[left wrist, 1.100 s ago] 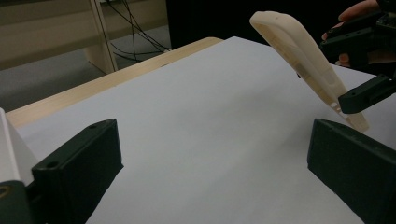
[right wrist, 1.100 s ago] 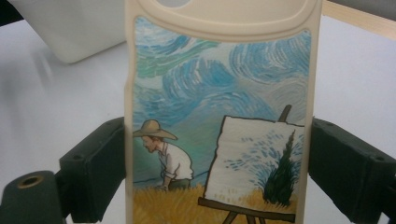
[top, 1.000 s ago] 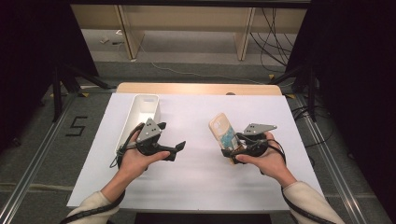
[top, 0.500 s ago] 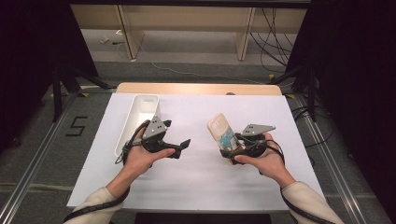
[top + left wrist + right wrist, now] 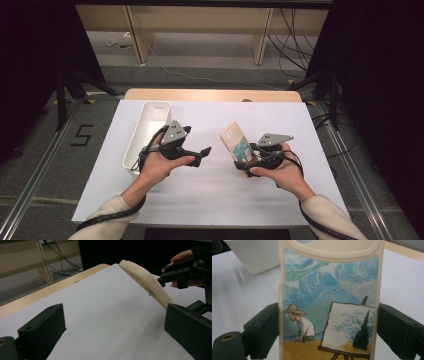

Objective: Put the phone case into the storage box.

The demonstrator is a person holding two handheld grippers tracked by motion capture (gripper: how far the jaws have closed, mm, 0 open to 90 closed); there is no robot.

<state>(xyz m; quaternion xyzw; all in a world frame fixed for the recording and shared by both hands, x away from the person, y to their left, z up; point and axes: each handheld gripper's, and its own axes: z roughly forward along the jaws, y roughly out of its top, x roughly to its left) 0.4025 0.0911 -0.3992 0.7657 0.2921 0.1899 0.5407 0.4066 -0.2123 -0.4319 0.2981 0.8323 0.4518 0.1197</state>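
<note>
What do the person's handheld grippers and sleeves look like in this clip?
Both grippers, left gripper and right gripper, are black, with two blocky black jaws that have small screw holes in them. Each carries a grey three-cornered plate on top and trails a black cable along the forearm. The person wears cream long sleeves.

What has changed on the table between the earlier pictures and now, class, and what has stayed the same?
The left gripper, jaws open and empty, has moved rightward across the white table, away from the white bin and toward the phone case. The right gripper has kept still, clamped on the case's sides. The bin has not moved.
</note>
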